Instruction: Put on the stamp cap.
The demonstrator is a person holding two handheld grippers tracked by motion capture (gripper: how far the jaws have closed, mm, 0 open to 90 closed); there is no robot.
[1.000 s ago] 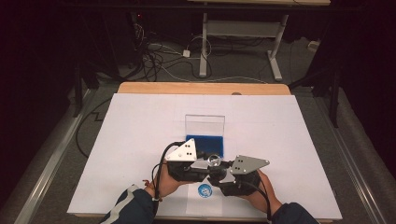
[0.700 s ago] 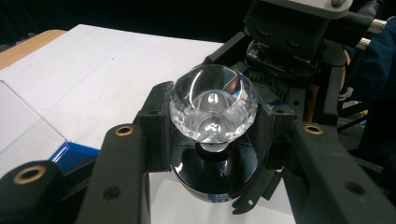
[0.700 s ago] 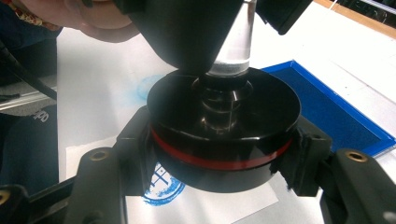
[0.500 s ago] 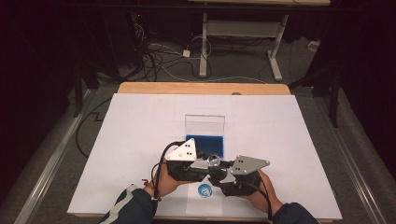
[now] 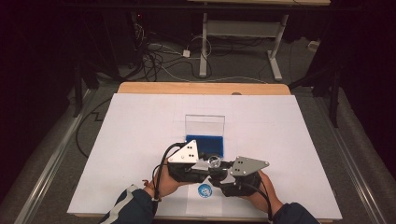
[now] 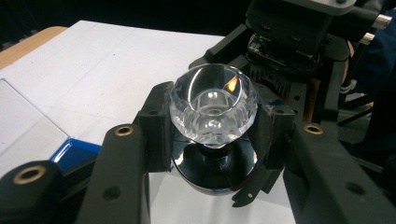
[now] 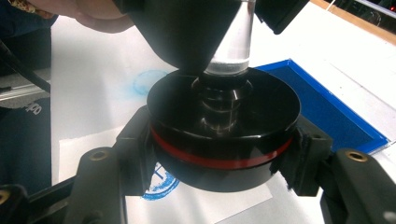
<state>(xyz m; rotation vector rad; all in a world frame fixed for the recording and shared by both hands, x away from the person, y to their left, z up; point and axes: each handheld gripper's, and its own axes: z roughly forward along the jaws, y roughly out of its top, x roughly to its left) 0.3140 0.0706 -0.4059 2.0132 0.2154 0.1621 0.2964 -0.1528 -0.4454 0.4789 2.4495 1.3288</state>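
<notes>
A stamp with a clear faceted knob (image 6: pixel 213 108) and a round black base with a red band (image 7: pixel 223 128) hangs just above the table's near edge. My left gripper (image 6: pixel 215 133) is shut on the knob, one pad on each side. My right gripper (image 7: pixel 224 154) is shut on the black base from the opposite side. In the high view both grippers meet at the stamp (image 5: pixel 215 162), the left gripper (image 5: pixel 208 165) from the left and the right gripper (image 5: pixel 220 175) from the right. Below lies a white paper slip (image 5: pixel 196 203) with a round blue print (image 5: pixel 204 190).
A blue ink pad (image 5: pixel 205 144) in a clear case sits just beyond the grippers, its clear lid (image 5: pixel 204 125) standing upright. White sheet (image 5: pixel 140 130) covers the wooden table (image 5: pixel 201 88). Cables and desk legs lie on the floor beyond the far edge.
</notes>
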